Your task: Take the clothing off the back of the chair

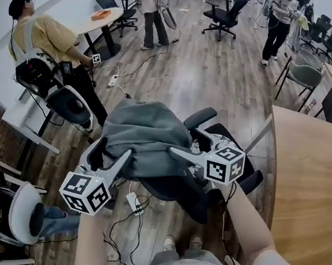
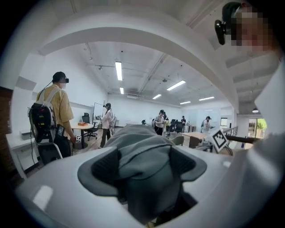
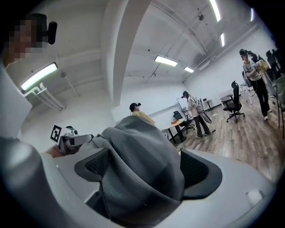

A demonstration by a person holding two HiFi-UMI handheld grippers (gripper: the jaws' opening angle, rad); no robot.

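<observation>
A grey garment (image 1: 145,137) hangs over the back of a black office chair (image 1: 203,118) just in front of me. My left gripper (image 1: 115,149) is at the garment's left edge and my right gripper (image 1: 186,141) at its right edge. In the left gripper view the jaws stand wide apart, and a fold of the grey garment (image 2: 142,151) fills the gap between the dark pads (image 2: 100,167). The right gripper view shows the same: jaws spread wide, with the garment (image 3: 142,164) bunched between the pads (image 3: 198,169). The chair back is hidden under the cloth.
A long wooden table (image 1: 309,183) runs along my right. A power strip and cables (image 1: 133,203) lie on the floor under the chair. A person with a backpack (image 1: 45,47) stands at the left, a white chair (image 1: 19,212) nearer. More people and office chairs stand further back.
</observation>
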